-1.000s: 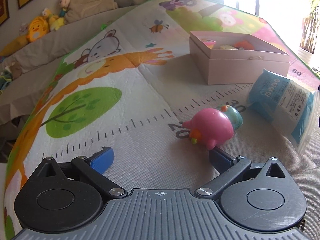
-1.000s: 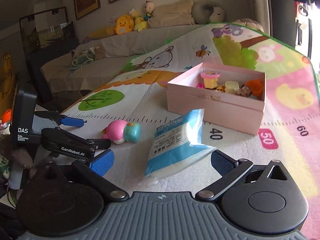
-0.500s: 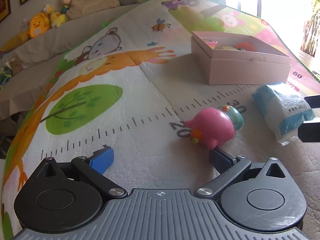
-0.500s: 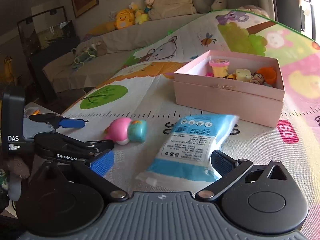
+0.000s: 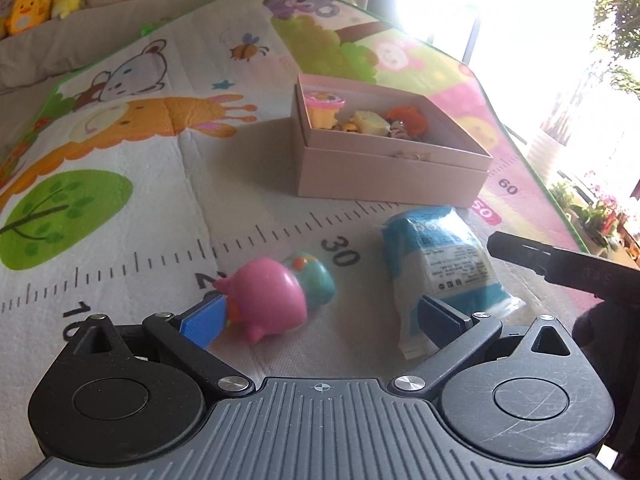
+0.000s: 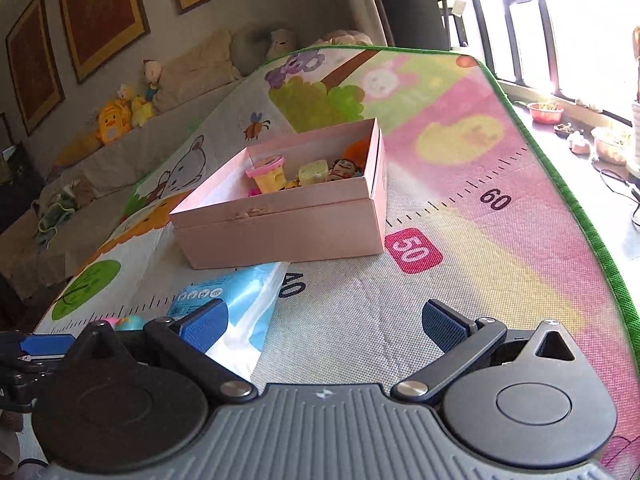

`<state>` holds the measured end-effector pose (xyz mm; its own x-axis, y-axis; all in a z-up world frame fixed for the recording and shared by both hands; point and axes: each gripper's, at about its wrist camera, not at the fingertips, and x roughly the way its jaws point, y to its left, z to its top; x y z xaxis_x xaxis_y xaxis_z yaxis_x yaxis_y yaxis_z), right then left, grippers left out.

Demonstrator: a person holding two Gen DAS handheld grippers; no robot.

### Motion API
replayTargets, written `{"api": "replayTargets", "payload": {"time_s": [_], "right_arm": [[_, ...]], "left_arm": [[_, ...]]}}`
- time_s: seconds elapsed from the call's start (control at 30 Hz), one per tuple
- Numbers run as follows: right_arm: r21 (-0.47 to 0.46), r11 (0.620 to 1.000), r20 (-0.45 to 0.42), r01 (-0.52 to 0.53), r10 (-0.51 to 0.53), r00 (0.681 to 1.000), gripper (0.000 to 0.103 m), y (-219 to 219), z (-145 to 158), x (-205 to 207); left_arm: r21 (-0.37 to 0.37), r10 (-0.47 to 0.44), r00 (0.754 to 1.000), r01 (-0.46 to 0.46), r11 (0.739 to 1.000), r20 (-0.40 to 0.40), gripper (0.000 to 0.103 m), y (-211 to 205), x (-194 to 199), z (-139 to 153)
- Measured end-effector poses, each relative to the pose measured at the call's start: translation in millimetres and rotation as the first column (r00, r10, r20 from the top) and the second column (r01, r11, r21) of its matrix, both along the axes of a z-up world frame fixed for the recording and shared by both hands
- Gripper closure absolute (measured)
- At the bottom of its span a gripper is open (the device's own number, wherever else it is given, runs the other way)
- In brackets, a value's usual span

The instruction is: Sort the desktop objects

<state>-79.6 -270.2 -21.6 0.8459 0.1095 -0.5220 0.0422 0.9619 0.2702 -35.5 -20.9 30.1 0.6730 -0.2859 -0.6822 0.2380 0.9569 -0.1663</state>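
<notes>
Printed foam mat [image 5: 120, 152] underneath, woven-textured. Since 0.5 s ago, left gripper [image 5: 320, 316] swung right, spread jaws now bracketing glossy pink round toy [image 5: 268, 300]; crinkly blue packet [image 5: 440, 256] released beside matte pink box [image 5: 384, 172]. Right gripper [image 6: 324, 324] jaws spread, empty.

Play mat [image 5: 120, 168] has a printed ruler scale with tick marks. Left wrist view: "30" between the pink toy [image 5: 272, 300] and the blue packet [image 5: 440, 256]; "60" near the mat's right edge; "50" in white on a pink tag, partly cut off by the pink box [image 5: 384, 176]; a "2" and a "1" half hidden. Right wrist view: "60", "50" on the pink tag, "40" beside the packet. Packet label print too small to read.
</notes>
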Motion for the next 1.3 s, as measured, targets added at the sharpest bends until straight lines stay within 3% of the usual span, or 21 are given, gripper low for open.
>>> {"api": "replayTargets", "payload": {"time_s": [0.1,0.33,0.47,0.67,0.7,0.8,1.1,1.3], "right_arm": [[0.011,1.0,0.013,0.021,-0.021,1.0,0.0,-2,-1,-2],[0.089,0.995,-0.001,0.047,-0.047,0.999,0.0,-14,-5,-1],[0.102,0.994,-0.005,0.047,-0.046,0.999,0.0,-16,-6,-2],[0.096,0.995,-0.004,0.04,-0.04,0.999,0.0,-14,-6,-2],[0.098,0.994,-0.005,0.04,-0.04,0.999,0.0,-14,-6,-1],[0.097,0.995,-0.006,0.039,-0.039,0.999,0.0,-15,-7,-2],[0.057,0.998,-0.044,0.006,-0.003,0.999,0.0,-6,-2,5],[-0.027,0.988,-0.078,-0.151,0.149,0.986,0.0,38,21,19]], "left_arm": [[-0.003,-0.007,1.0,0.007,1.0,-0.014,0.0,-5,13,-5],[0.124,-0.02,0.998,0.012,0.992,0.063,0.0,-19,24,-9],[0.141,-0.078,0.992,0.064,0.988,0.096,0.0,-19,16,-6],[0.248,-0.163,0.978,0.128,0.96,0.128,0.0,-26,7,-11],[0.248,-0.16,0.979,0.125,0.961,0.129,0.002,-26,8,-12],[0.242,-0.142,0.983,0.111,0.964,0.114,0.026,-24,11,-14],[0.229,-0.152,0.979,0.118,0.966,0.135,0.034,-19,0,-12],[0.229,-0.156,0.975,0.118,0.966,0.156,0.036,-6,-24,-12]]}}
